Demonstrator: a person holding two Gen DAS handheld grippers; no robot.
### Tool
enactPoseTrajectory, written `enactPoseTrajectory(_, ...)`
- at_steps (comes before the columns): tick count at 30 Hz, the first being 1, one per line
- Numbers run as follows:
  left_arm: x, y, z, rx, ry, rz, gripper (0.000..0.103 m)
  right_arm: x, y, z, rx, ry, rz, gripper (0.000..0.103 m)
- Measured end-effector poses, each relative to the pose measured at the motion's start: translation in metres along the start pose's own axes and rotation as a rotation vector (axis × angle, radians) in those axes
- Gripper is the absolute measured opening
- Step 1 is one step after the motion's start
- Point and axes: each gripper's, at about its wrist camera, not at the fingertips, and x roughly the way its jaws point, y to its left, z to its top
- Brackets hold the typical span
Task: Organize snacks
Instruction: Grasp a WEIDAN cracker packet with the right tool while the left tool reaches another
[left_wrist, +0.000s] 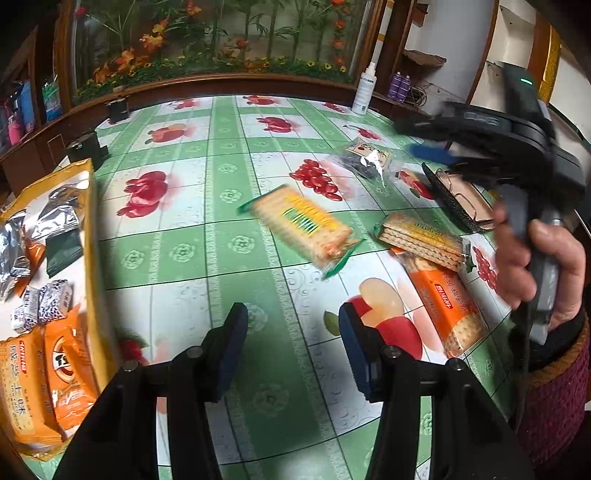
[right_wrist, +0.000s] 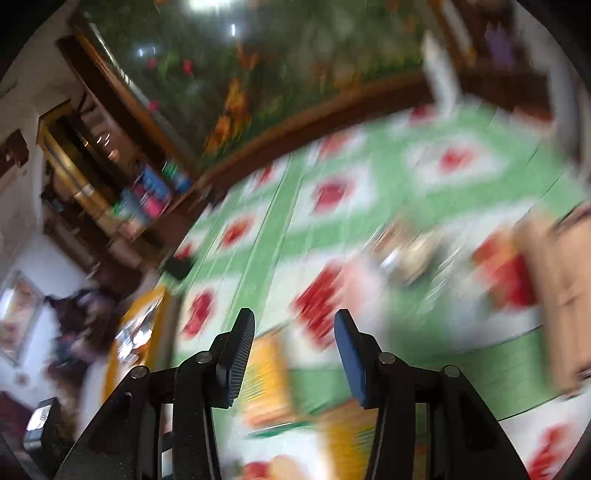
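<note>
Both claws apart, nothing between the pads; loose snacks lie mid-table, orange box at left edge of frame.

Left gripper (left_wrist: 291, 328) hovers empty over the glossy fruit-print tablecloth (left_wrist: 221, 206). Right gripper (right_wrist: 293, 332) also empty; its view is smeared. Yellow cracker pack (left_wrist: 303, 225), centre frame, blurred, flat crinkly film. Stacked cracker pack (left_wrist: 424, 240) and orange biscuit sleeve (left_wrist: 443, 306) lie lower right. Suggest gripping across the narrow width, lightly, since crackers break. Orange box (left_wrist: 90, 236) holds foil sachets.
</note>
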Motion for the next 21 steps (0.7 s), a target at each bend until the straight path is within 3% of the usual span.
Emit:
enactPoseTrajectory(1,0.0,0.001,0.001,-0.002,0.0,0.001,0.053,-0.016,-0.007,0.003,-0.007,-0.057,-0.063,0.051)
enactPoseTrajectory(4,0.002,0.002,0.002,-0.012,0.003,-0.002,0.053,-0.038,-0.034,-0.001,0.027,-0.094,-0.123,0.052)
enactPoseTrajectory(8,0.01,0.0,0.005,-0.034,0.015,-0.015,0.053,-0.039,-0.067,-0.012,0.104,-0.046,-0.1,0.052)
enactPoseTrajectory(12,0.014,0.0,0.007,-0.078,0.033,-0.051,0.059,-0.032,-0.071,-0.015,0.122,0.017,0.012,0.056)
enactPoseTrajectory(21,0.015,0.0,0.007,-0.089,0.037,-0.028,0.06,0.004,-0.017,-0.039,-0.157,0.22,-0.016,0.067)
